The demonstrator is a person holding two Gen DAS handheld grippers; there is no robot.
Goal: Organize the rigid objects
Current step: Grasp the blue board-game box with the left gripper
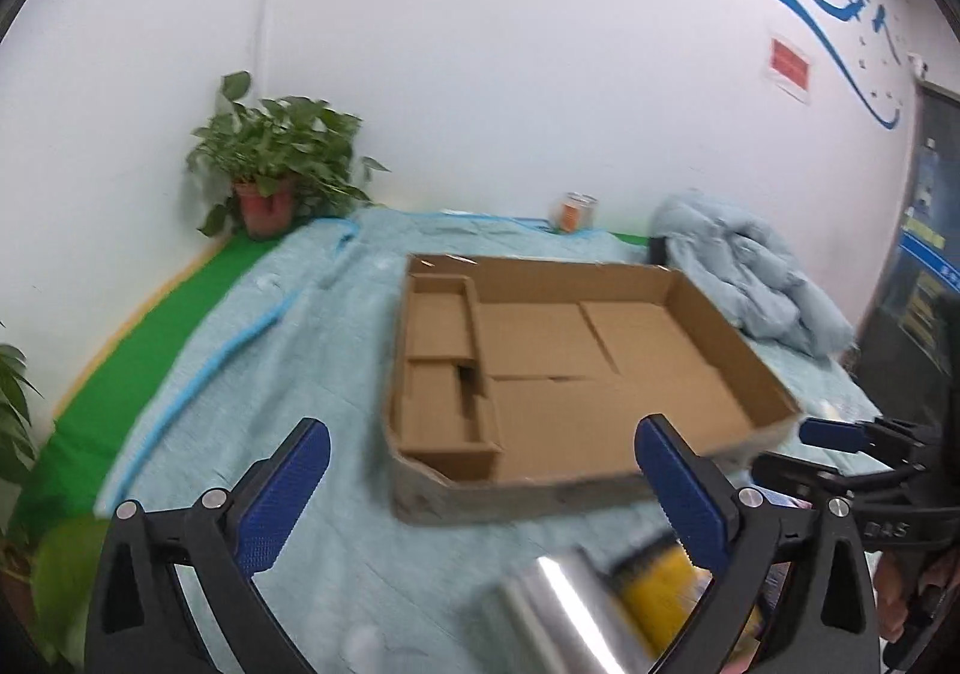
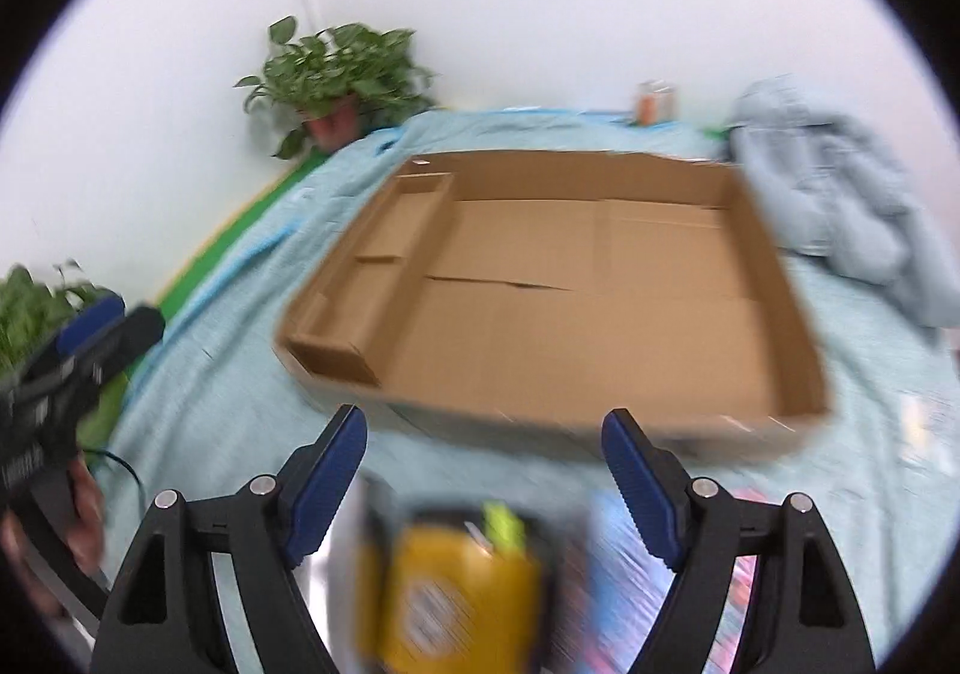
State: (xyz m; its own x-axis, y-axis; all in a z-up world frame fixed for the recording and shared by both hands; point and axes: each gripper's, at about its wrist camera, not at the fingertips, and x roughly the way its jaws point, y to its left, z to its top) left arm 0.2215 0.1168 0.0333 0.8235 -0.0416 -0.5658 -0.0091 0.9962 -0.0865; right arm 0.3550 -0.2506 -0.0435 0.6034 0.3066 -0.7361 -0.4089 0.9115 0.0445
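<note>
On the pale-blue quilted cloth [image 1: 288, 374] – shallow cardboard tray [image 1: 744, 350], rectangular, narrow left compartments | near its front wall: blurred yellow can [image 2: 462, 596], shiny foil-like cylinder [image 1: 558, 602] | left gripper [image 1: 480, 500] and right gripper [image 2: 486, 488] spread, nothing pinched | behind tray – potted plant [image 1: 270, 164], crumpled blue garment [image 1: 756, 278]

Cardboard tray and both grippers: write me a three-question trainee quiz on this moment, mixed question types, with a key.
1. True or false: the cardboard tray already holds items in its large compartment.
2. Multiple choice: the narrow divided section of the tray, seen from the left wrist view, lies along its A) left side B) right side C) far wall.
3. Fill in: the left gripper and right gripper both have their fingers ____, with nothing pressed between them.

Key: 1 false, it is empty. 2 A. 3 open; the yellow container lies below on the light blue cloth, not gripped.
</note>
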